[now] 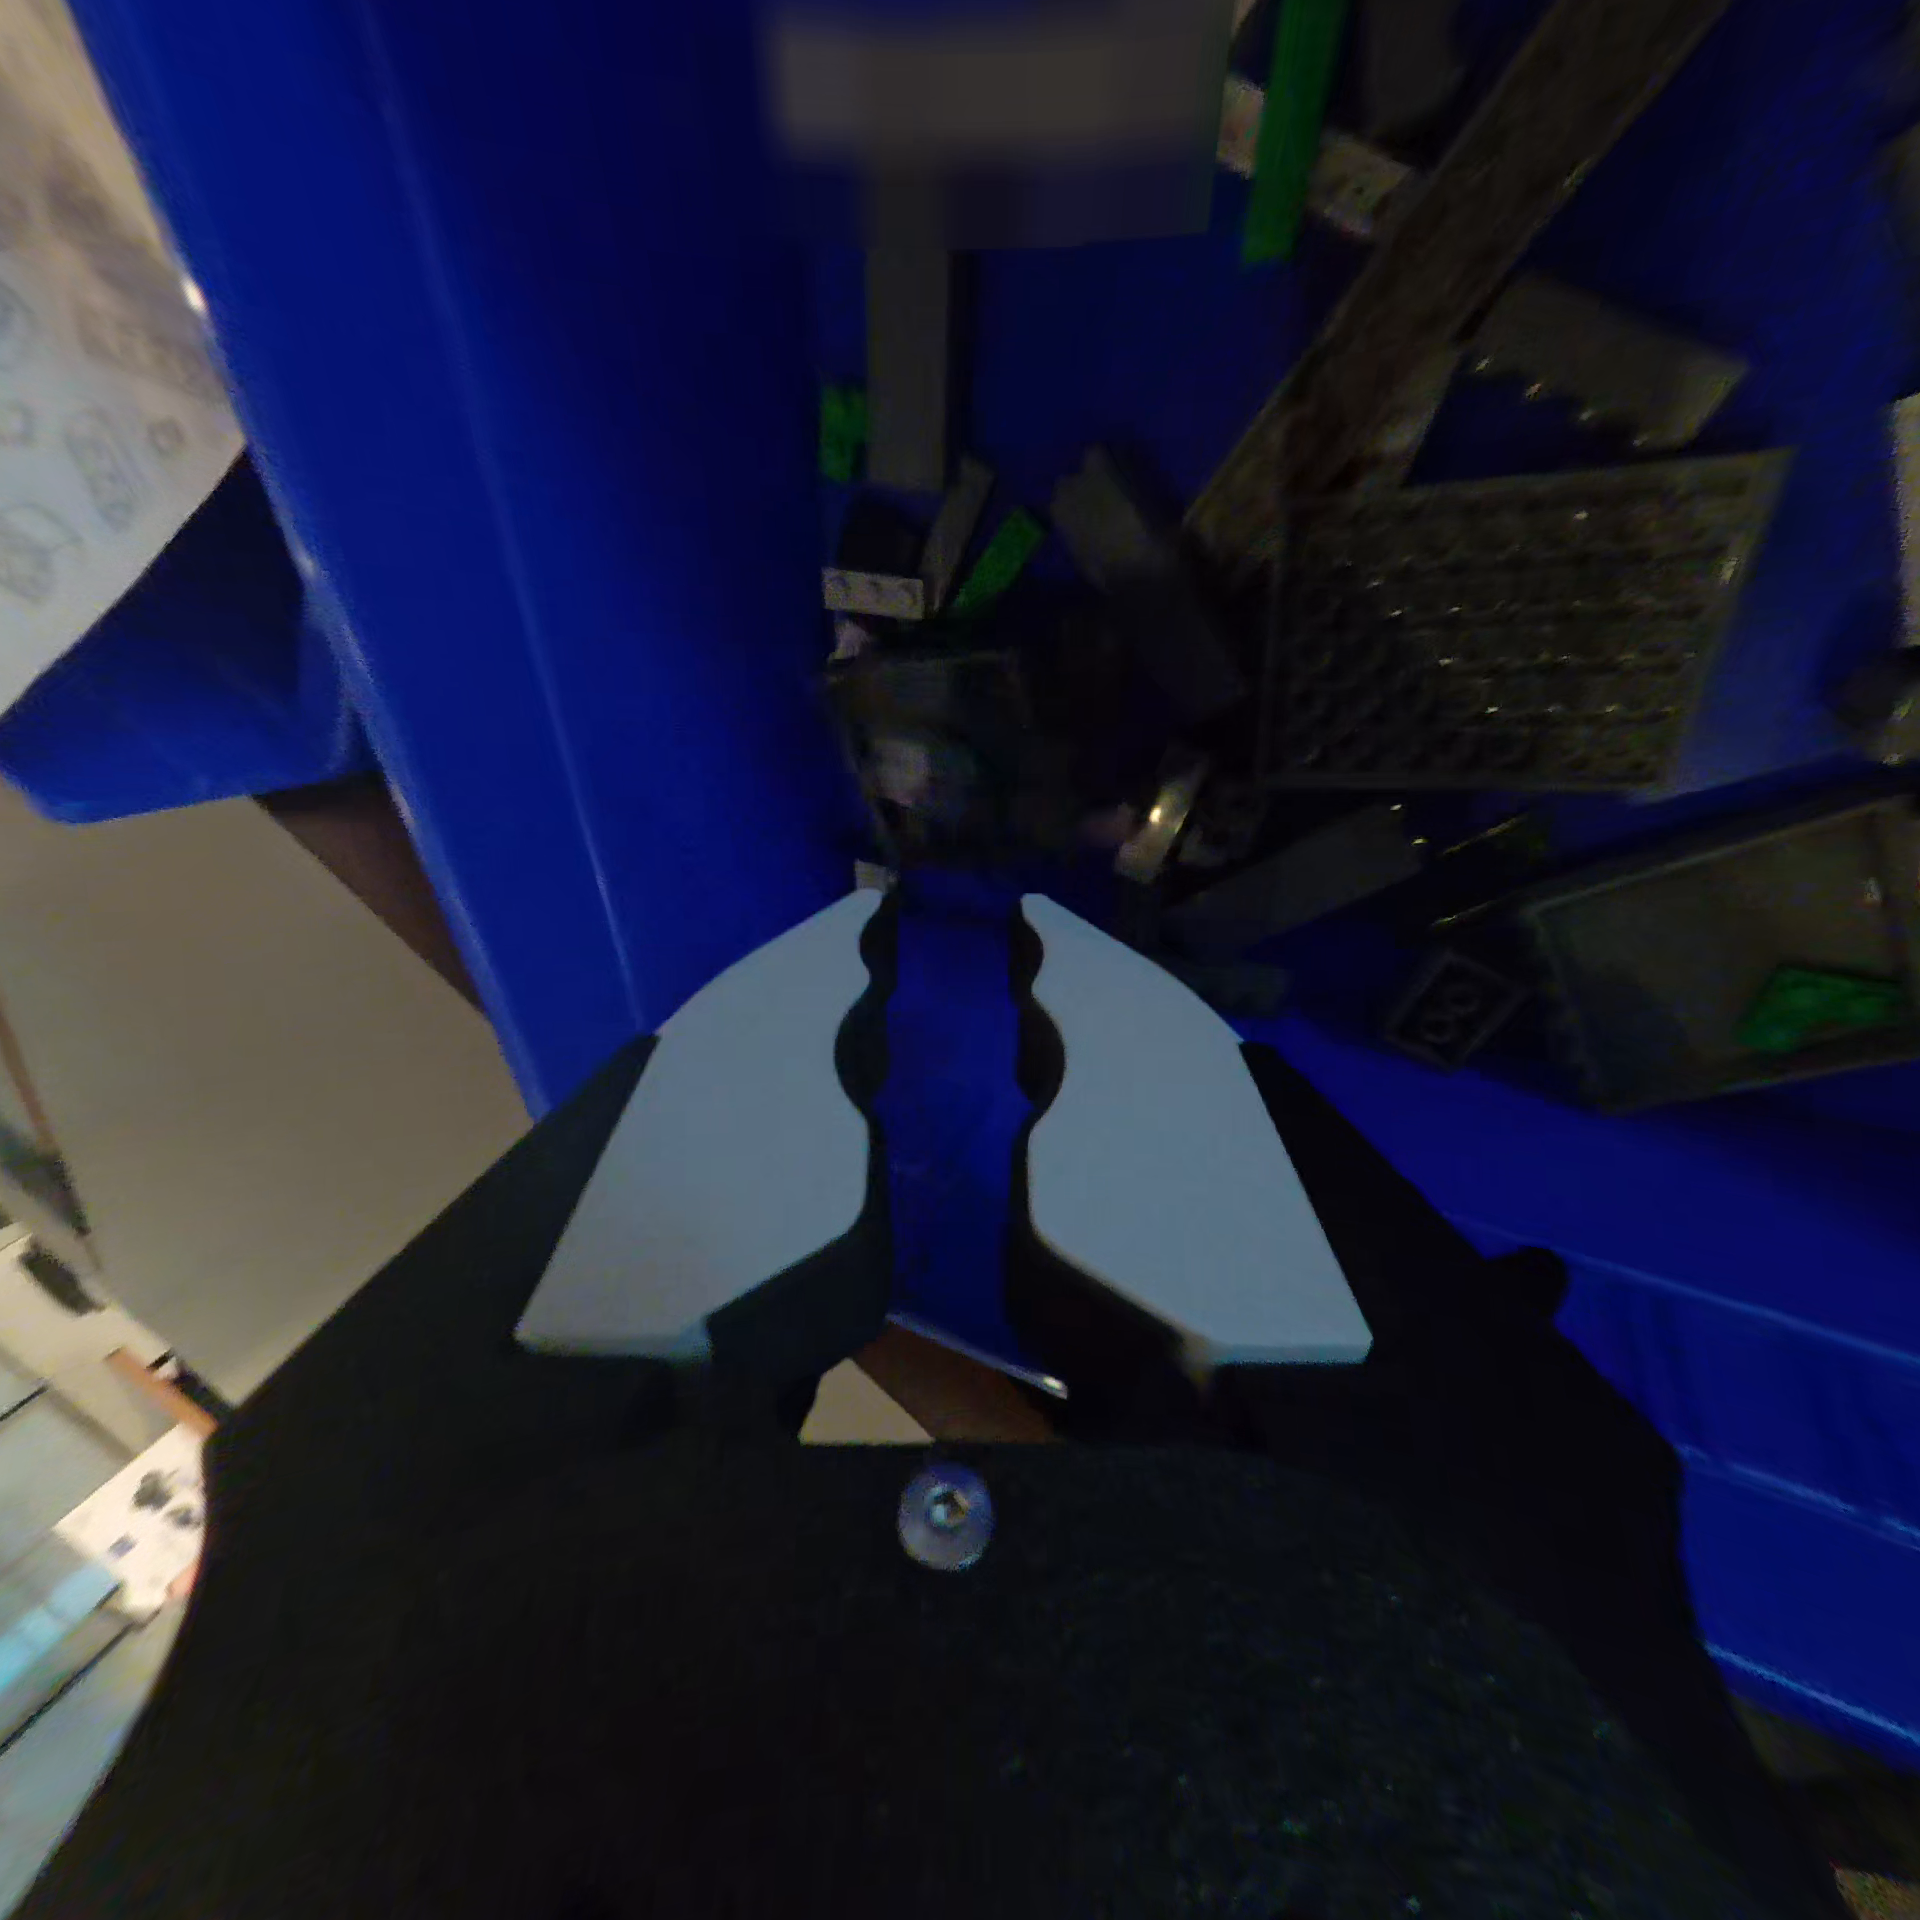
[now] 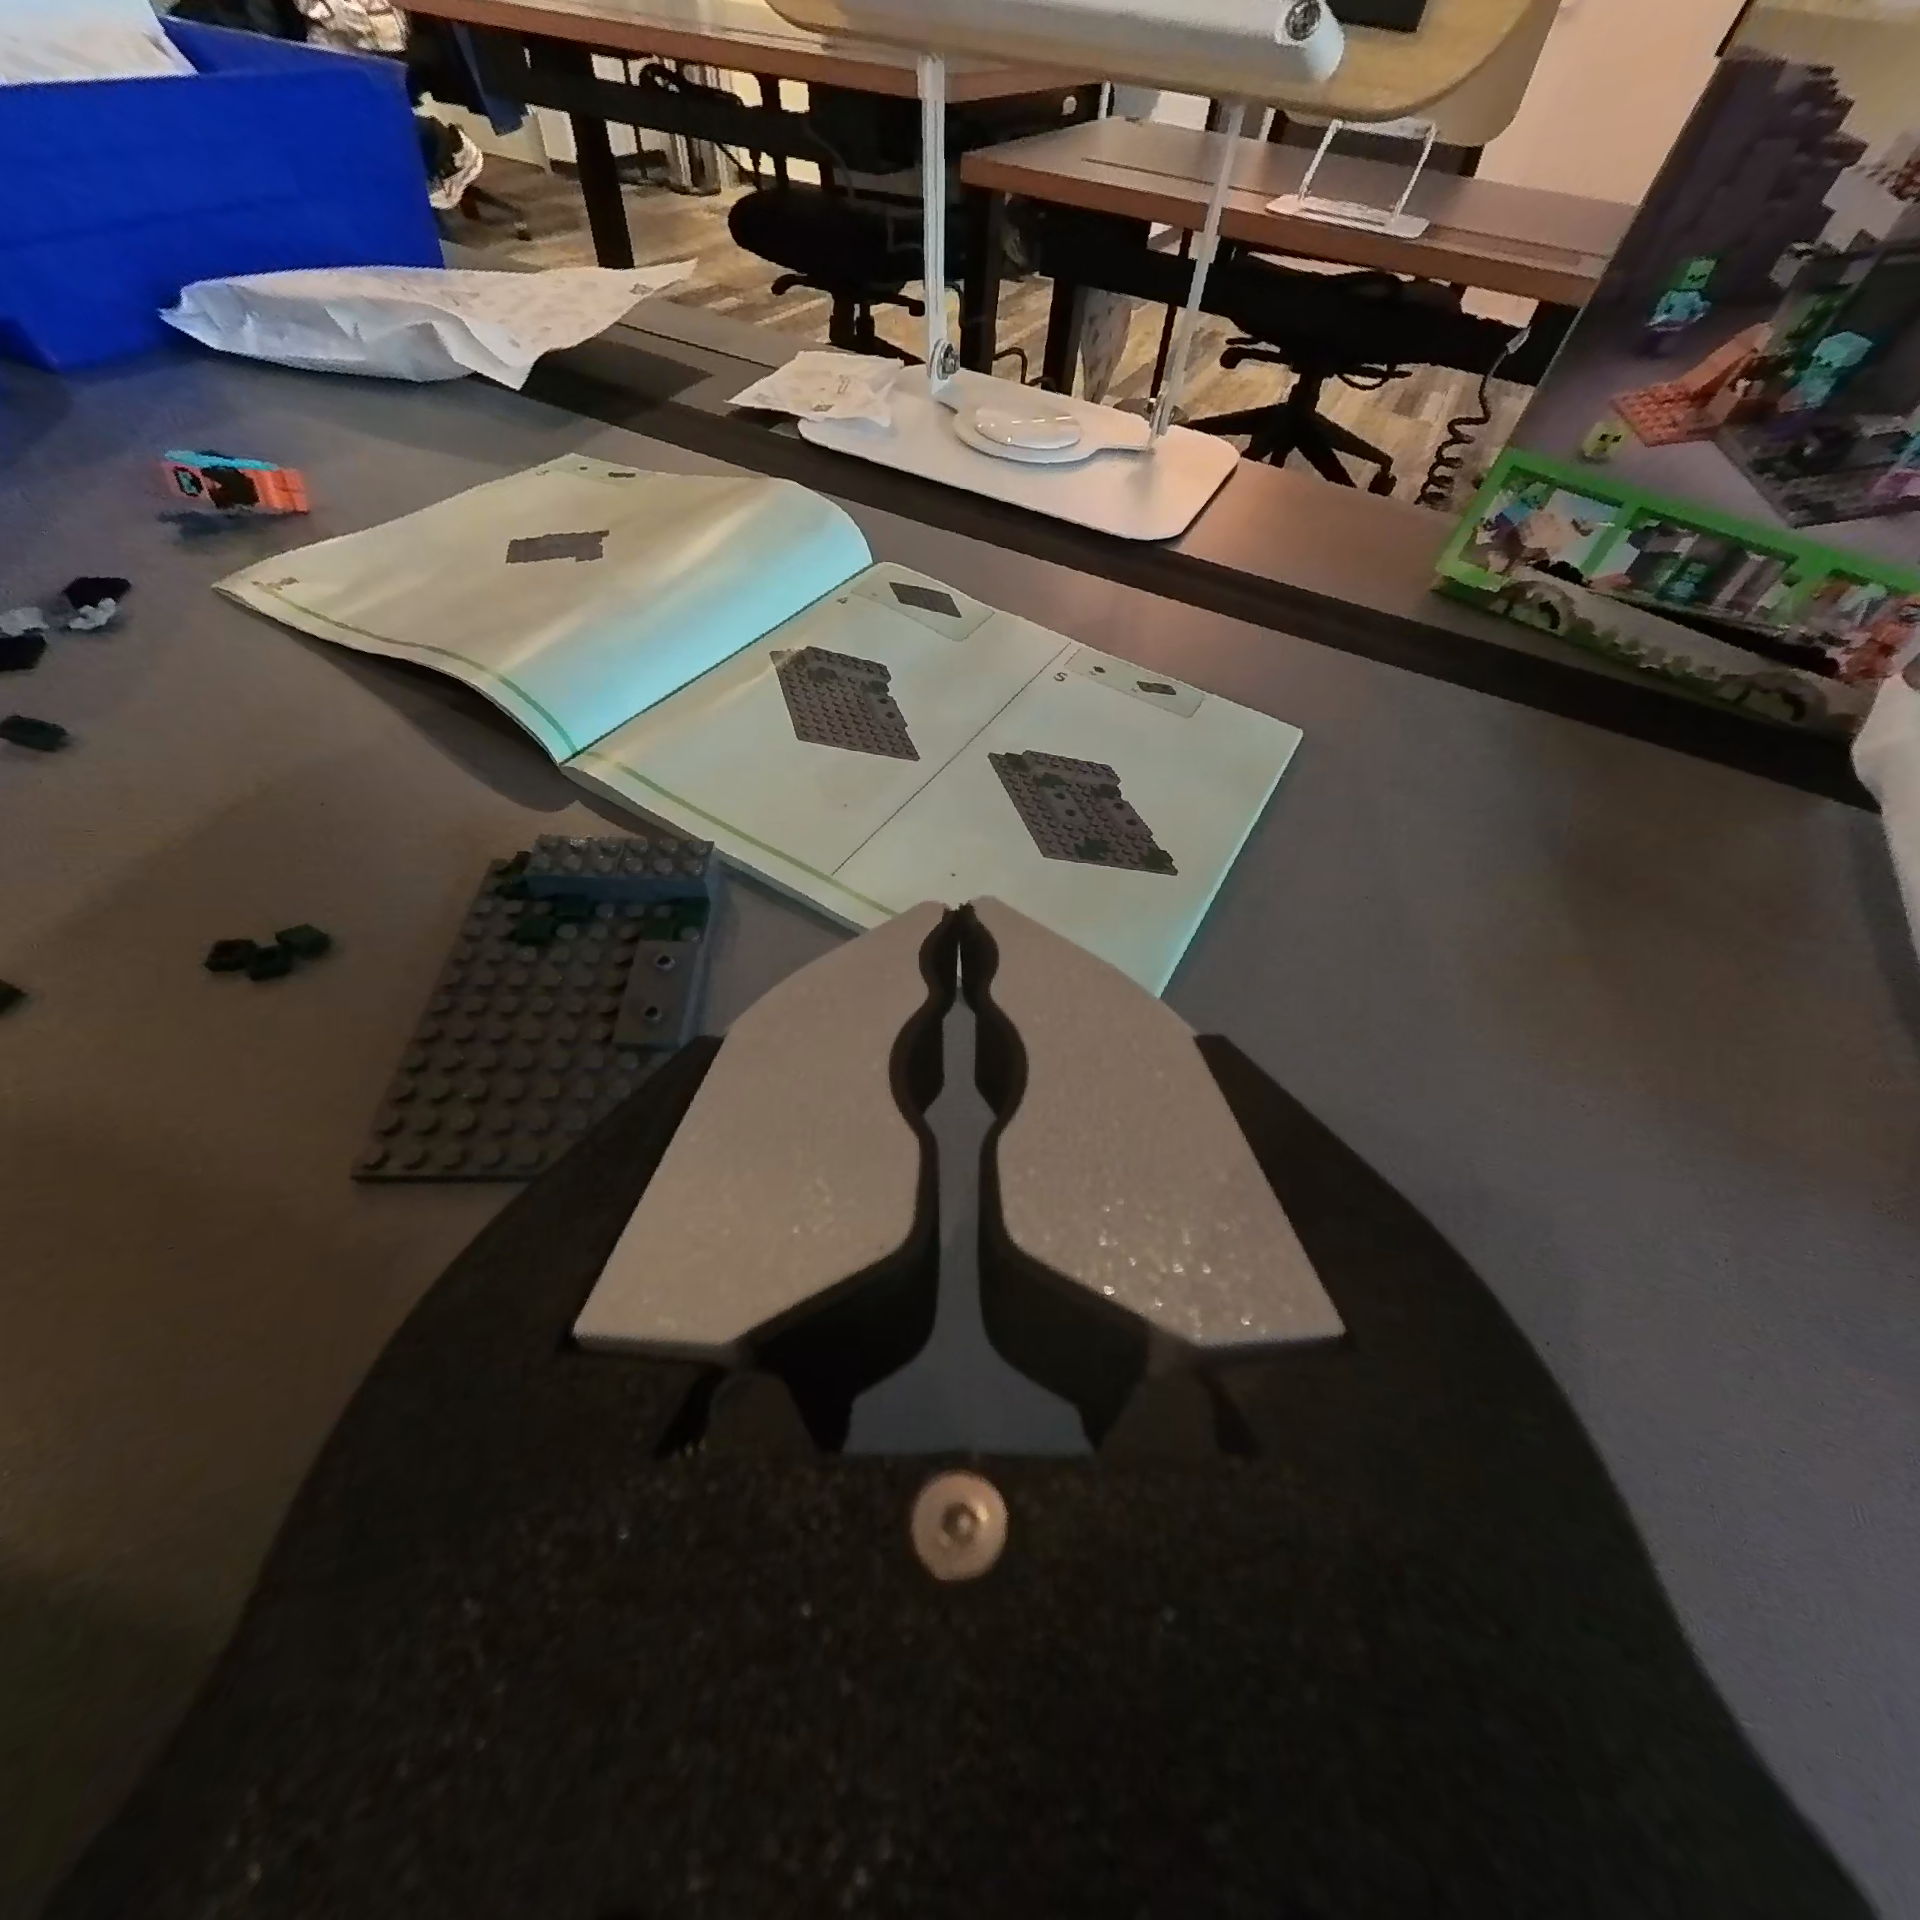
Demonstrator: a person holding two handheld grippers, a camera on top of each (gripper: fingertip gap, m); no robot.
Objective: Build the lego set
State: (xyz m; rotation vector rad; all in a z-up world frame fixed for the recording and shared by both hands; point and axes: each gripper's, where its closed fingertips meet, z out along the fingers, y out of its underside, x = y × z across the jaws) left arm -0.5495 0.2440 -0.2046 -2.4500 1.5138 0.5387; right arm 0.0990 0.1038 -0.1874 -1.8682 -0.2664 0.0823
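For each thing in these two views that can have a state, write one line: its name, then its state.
left gripper: open, empty, inside the blue bin.
right gripper: shut, empty.
instruction booklet: open, flat.
grey baseplate: partly built, flat on the table.
lego box: upright.

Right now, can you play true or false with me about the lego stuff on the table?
1. The right tool is shut and holds nothing. True.
2. The booklet is closed. False: it lies open.
3. The left tool is open over the blue bin of lego pieces. True.
4. The grey plate has no bricks on it. False: a grey brick sits at its far edge.
5. The lamp stands behind the booklet. True.
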